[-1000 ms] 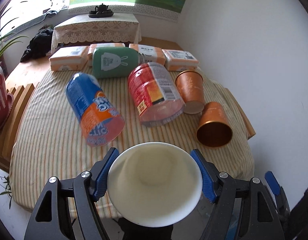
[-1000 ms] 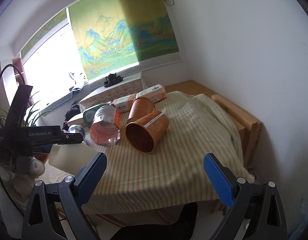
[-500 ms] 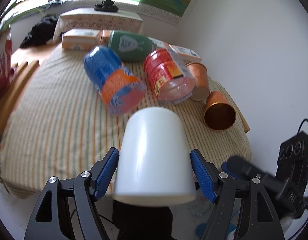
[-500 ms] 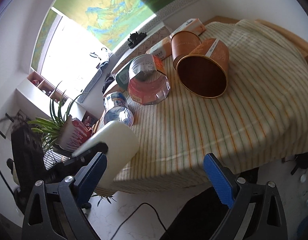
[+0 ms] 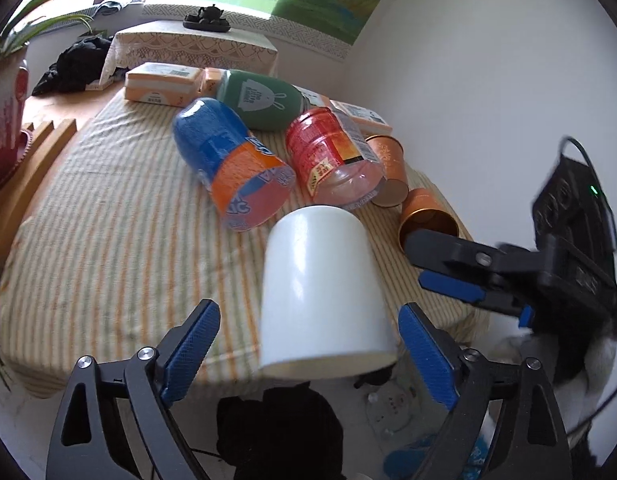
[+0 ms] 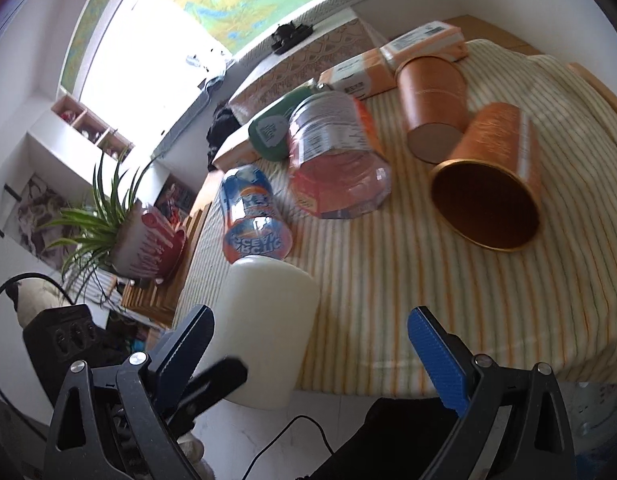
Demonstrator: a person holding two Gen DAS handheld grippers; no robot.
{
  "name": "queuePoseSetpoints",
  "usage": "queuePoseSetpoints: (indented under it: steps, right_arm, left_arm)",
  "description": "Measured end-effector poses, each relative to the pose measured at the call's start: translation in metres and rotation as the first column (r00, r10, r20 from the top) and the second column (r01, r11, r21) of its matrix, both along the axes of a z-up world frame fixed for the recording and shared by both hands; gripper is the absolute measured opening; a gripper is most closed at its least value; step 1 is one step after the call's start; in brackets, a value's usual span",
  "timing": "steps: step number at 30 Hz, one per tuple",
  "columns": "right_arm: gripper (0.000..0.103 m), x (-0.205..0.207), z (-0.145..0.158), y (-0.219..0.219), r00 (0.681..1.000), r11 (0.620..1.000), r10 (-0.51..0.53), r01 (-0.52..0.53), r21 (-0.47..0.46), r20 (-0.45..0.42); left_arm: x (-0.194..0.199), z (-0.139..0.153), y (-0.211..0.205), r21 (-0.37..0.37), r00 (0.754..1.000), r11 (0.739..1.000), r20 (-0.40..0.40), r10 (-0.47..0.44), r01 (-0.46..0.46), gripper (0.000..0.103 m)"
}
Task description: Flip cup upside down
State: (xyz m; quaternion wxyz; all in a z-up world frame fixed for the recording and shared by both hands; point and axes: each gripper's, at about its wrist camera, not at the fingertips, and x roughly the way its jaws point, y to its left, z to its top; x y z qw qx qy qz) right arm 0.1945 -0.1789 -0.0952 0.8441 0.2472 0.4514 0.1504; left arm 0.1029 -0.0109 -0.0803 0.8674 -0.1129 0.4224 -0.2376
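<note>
The cup [image 5: 322, 292] is seen between the wide-open, untouching left gripper [image 5: 308, 344] fingers, rim toward it, base away. The right gripper [image 6: 308, 354] is open and empty.

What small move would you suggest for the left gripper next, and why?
Probably draw the left gripper straight back. Its jaws stand open, with gaps on both sides of the white cup, which appears mouth-down near the edge of the table; a sideways move might knock it off.
</note>
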Motion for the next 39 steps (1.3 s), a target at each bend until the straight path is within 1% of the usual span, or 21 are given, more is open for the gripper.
queuePoseSetpoints:
  steps: [2, 5, 9, 14, 15, 17, 18, 20, 22, 24, 25, 28, 29, 30, 32, 34, 37, 39]
  right_arm:
    - [0.096, 0.011, -0.001, 0.014, 0.998, 0.998, 0.054, -0.055, -0.021, -0.045]
    - [0.096, 0.027, -0.002, 0.027, 0.99, 0.995, 0.097, -0.1, -0.03, -0.103]
    - [0.096, 0.047, -0.008, 0.034, 0.973, 0.99, 0.139, -0.139, 0.013, -0.182]
    - [0.096, 0.061, -0.013, 0.042, 0.956, 0.984, 0.177, -0.171, 0.046, -0.233]
    - [0.095, 0.061, -0.014, 0.044, 0.954, 0.983, 0.185, -0.179, 0.046, -0.237]
    - [0.087, 0.062, -0.016, 0.046, 0.949, 0.981, 0.195, -0.192, 0.039, -0.246]
    - [0.077, 0.063, -0.018, 0.047, 0.947, 0.98, 0.197, -0.193, 0.04, -0.252]
    - [0.076, 0.062, -0.02, 0.044, 0.947, 0.98, 0.2, -0.188, 0.07, -0.252]
    - [0.075, 0.058, -0.019, 0.042, 0.952, 0.981, 0.191, -0.179, 0.07, -0.24]
    - [0.075, 0.052, -0.014, 0.037, 0.963, 0.984, 0.177, -0.169, 0.056, -0.202]
    - [0.075, 0.047, -0.01, 0.035, 0.972, 0.986, 0.169, -0.166, 0.036, -0.165]
    - [0.075, 0.029, 0.007, 0.026, 0.992, 0.99, 0.126, -0.127, -0.057, -0.013]
    - [0.075, 0.023, 0.013, 0.023, 0.994, 0.991, 0.101, -0.095, -0.097, 0.052]
    - [0.075, 0.018, 0.016, 0.019, 0.992, 0.99, 0.076, -0.063, -0.127, 0.097]
    - [0.074, 0.012, 0.021, 0.017, 0.982, 0.983, 0.036, -0.001, -0.184, 0.188]
    - [0.074, 0.008, 0.022, 0.02, 0.965, 0.965, 0.021, 0.049, -0.259, 0.26]
    - [0.074, 0.007, 0.018, 0.031, 0.937, 0.927, 0.029, 0.106, -0.359, 0.349]
    - [0.074, 0.005, 0.016, 0.038, 0.909, 0.901, 0.043, 0.143, -0.409, 0.414]
  left_arm:
    - [-0.009, 0.002, 0.01, 0.017, 1.0, 1.0, -0.003, 0.0, 0.0, 0.093]
    - [-0.023, 0.007, 0.028, 0.054, 1.0, 0.998, 0.004, 0.013, -0.014, 0.093]
    - [-0.035, 0.007, 0.047, 0.099, 0.999, 0.994, 0.012, 0.043, -0.044, 0.093]
    - [-0.04, 0.002, 0.061, 0.095, 0.998, 0.994, -0.006, 0.058, -0.057, 0.093]
    - [-0.042, 0.002, 0.063, 0.092, 0.998, 0.994, -0.005, 0.063, -0.062, 0.093]
    - [-0.043, 0.002, 0.065, 0.086, 0.997, 0.993, -0.003, 0.076, -0.076, 0.093]
    - [-0.043, 0.001, 0.066, 0.08, 0.997, 0.994, -0.004, 0.081, -0.08, 0.093]
    - [-0.04, 0.0, 0.065, 0.072, 0.996, 0.994, -0.008, 0.086, -0.085, 0.093]
    - [-0.039, 0.0, 0.064, 0.072, 0.996, 0.994, -0.01, 0.089, -0.088, 0.093]
    - [-0.038, -0.001, 0.064, 0.07, 0.996, 0.993, -0.013, 0.093, -0.092, 0.093]
    - [-0.038, -0.002, 0.064, 0.069, 0.995, 0.993, -0.016, 0.095, -0.093, 0.093]
    - [-0.037, -0.004, 0.067, 0.07, 0.994, 0.992, -0.018, 0.11, -0.108, 0.093]
    - [-0.035, -0.004, 0.068, 0.069, 0.993, 0.991, -0.024, 0.116, -0.114, 0.093]
    - [-0.034, -0.005, 0.069, 0.066, 0.992, 0.991, -0.03, 0.12, -0.118, 0.093]
    - [-0.032, -0.007, 0.07, 0.068, 0.991, 0.99, -0.036, 0.127, -0.125, 0.093]
    - [-0.031, -0.008, 0.069, 0.068, 0.991, 0.99, -0.038, 0.129, -0.126, 0.093]
    - [-0.029, -0.011, 0.068, 0.071, 0.99, 0.989, -0.047, 0.13, -0.126, 0.093]
    - [-0.026, -0.013, 0.068, 0.072, 0.989, 0.989, -0.058, 0.133, -0.128, 0.093]
